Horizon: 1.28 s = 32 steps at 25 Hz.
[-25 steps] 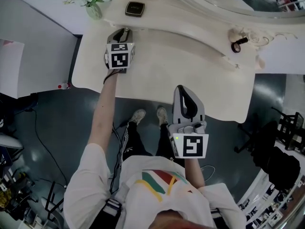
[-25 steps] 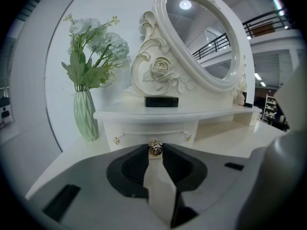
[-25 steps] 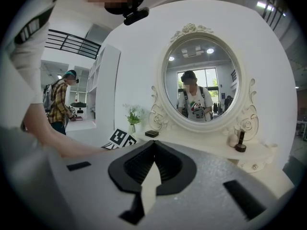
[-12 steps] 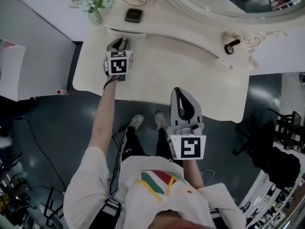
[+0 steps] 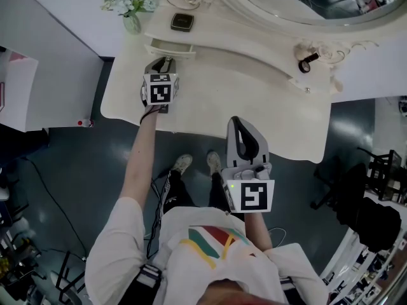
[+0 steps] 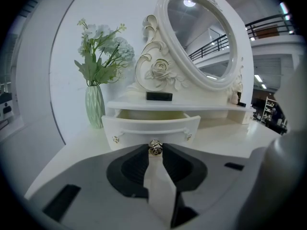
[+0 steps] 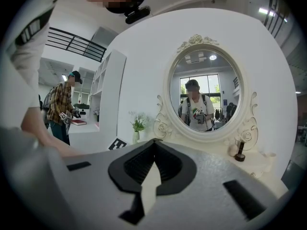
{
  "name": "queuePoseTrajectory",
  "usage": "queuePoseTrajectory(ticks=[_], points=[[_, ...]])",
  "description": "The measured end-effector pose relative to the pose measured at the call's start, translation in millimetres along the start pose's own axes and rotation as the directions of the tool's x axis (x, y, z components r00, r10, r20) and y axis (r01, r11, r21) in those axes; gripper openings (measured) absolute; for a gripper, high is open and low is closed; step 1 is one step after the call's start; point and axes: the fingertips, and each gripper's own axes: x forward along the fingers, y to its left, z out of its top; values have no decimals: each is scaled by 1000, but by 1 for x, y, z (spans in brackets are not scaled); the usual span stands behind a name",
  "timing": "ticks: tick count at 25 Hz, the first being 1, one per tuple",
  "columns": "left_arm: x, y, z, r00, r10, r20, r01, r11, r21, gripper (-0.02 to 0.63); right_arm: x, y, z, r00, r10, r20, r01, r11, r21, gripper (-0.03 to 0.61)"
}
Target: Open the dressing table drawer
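Drawer [image 6: 151, 126]: below the left end of the oval mirror [image 6: 201, 37], under the little shelf. It is pulled partway out, and its hollow shows behind the curved front.
Knob [image 6: 155, 147]: gold and rose-shaped, at the middle of the drawer front, on the side facing away from the mirror.
Left gripper [image 5: 166, 61]: jaws pinched on the knob, pointing toward the mirror and tilted downward.
Right gripper [image 5: 239, 121]: jaws pressed together with nothing between them. It is held over the table top [image 5: 254, 94] near the edge farthest from the mirror, well apart from the drawer.
Vase [image 6: 94, 107]: green and ribbed, holding pale flowers, left of the mirror and just beside the drawer.
Black case [image 6: 159, 96]: on the shelf at the mirror's foot, above the drawer.
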Motion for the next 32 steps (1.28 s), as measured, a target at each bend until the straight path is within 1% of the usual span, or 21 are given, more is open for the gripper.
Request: queuePoseTrajectory(ticks=[8, 12, 16, 21, 23, 27, 32], points=[[-9, -2, -4, 1000, 2, 8, -2, 1000, 9, 87, -7, 0, 1, 1000, -4, -1, 4, 1000, -5, 0], [-10, -2, -8, 1000, 0, 1, 0, 1000, 6, 86, -9, 0, 1, 1000, -13, 4, 13, 1000, 8, 0], [-14, -3, -10, 1000, 2, 0, -2, 1000, 8, 87, -12, 2, -1, 1000, -7, 0, 7, 1000, -3, 0], [-20, -3, -12, 1000, 5, -9, -5, 1000, 7, 87, -13, 2, 2, 1000, -14, 20, 14, 1000, 7, 0], [-21, -3, -13, 1000, 3, -6, -3, 1000, 13, 87, -15, 3, 2, 1000, -10, 14, 10, 1000, 1, 0], [-22, -4, -15, 1000, 0, -9, 0, 1000, 18, 87, -16, 2, 7, 999, -7, 43, 8, 1000, -30, 0], [-25, -3, -16, 1000, 10, -27, -10, 1000, 12, 87, -17, 3, 3, 1000, -9, 11, 9, 1000, 12, 0]])
